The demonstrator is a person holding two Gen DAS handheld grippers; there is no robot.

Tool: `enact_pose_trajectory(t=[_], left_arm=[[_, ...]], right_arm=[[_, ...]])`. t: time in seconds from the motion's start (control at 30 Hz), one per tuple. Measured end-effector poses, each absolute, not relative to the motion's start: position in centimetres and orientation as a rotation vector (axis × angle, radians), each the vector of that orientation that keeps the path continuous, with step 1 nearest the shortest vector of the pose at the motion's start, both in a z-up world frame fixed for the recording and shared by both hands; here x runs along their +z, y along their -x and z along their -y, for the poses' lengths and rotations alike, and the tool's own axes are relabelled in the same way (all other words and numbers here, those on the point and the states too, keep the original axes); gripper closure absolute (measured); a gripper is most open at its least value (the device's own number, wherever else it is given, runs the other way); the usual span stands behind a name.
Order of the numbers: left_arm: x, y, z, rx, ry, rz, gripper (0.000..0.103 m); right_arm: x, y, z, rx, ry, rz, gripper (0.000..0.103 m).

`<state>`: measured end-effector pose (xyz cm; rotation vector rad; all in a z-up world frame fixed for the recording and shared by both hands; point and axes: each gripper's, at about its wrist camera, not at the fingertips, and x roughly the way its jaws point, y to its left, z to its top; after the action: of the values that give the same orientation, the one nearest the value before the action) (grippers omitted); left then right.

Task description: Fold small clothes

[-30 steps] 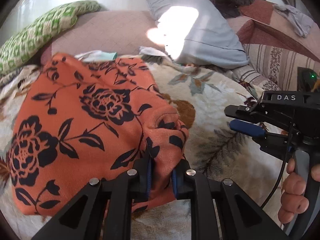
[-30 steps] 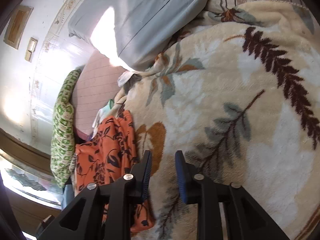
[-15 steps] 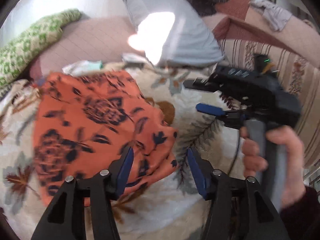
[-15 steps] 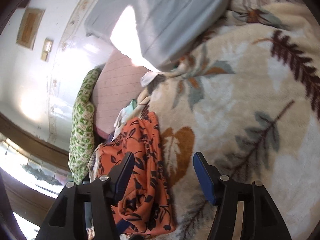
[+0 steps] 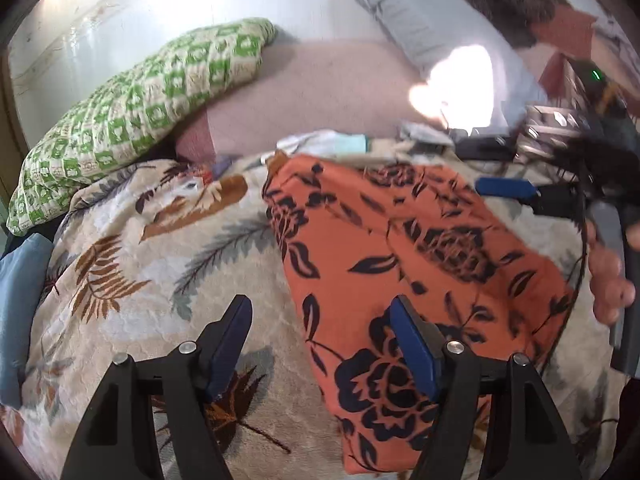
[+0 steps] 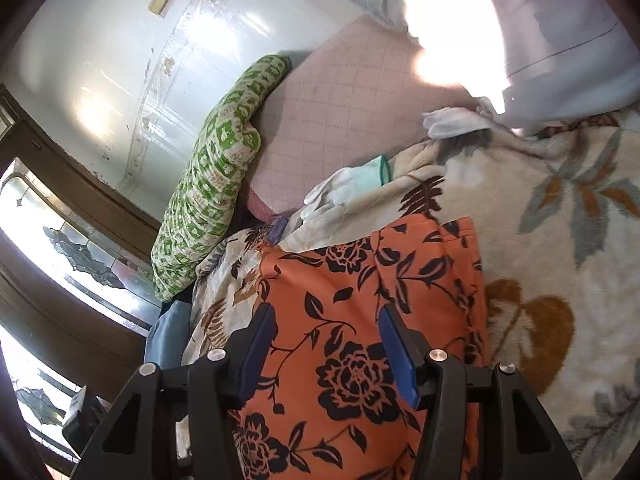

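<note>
Both tongs are wide open, empty; left tongs (image 5: 322,344) sit off the orange floral garment's (image 5: 404,264) left edge, right tongs (image 6: 326,350) hover straight over it.

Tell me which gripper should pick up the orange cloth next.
Probably the right gripper: its open fingers sit squarely over the orange cloth. The left gripper, also open, straddles only the cloth's edge, mostly over the blanket.

Orange black-flowered garment (image 5: 404,256) on cream leaf-patterned blanket (image 5: 160,264).
</note>
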<state>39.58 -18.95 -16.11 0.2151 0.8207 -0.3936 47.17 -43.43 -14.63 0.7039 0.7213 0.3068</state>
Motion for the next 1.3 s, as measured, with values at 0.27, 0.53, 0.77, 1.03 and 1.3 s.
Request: enact_pose_trajectory(t=[0.27, 0.53, 0.77, 1.03, 1.3], left_arm=[[-19.4, -40.6, 18.2, -0.385, -0.245, -0.961, 0.028], [-17.0, -39.0, 16.0, -0.370, -0.143, -0.981, 0.029], [-19.5, -37.0, 17.3, -0.388, -0.311, -1.021, 0.028], [-15.6, -39.4, 14.5, -0.413, -0.134, -0.973, 0.029], [-14.1, -50.6, 18.4, -0.345, -0.296, -0.869, 0.029]], right_arm=[[-19.9, -56.4, 42.9, 0.025, -0.593, -1.000, 0.073], [-16.0, -47.2, 44.8, 0.006, -0.639, -0.911, 0.075], [-19.0, -40.0, 42.0, -0.059, -0.491, -0.963, 0.076], [-17.4, -38.2, 43.7, -0.034, -0.551, -0.898, 0.076], [-14.1, -42.8, 41.6, 0.094, -0.551, -0.830, 0.075]])
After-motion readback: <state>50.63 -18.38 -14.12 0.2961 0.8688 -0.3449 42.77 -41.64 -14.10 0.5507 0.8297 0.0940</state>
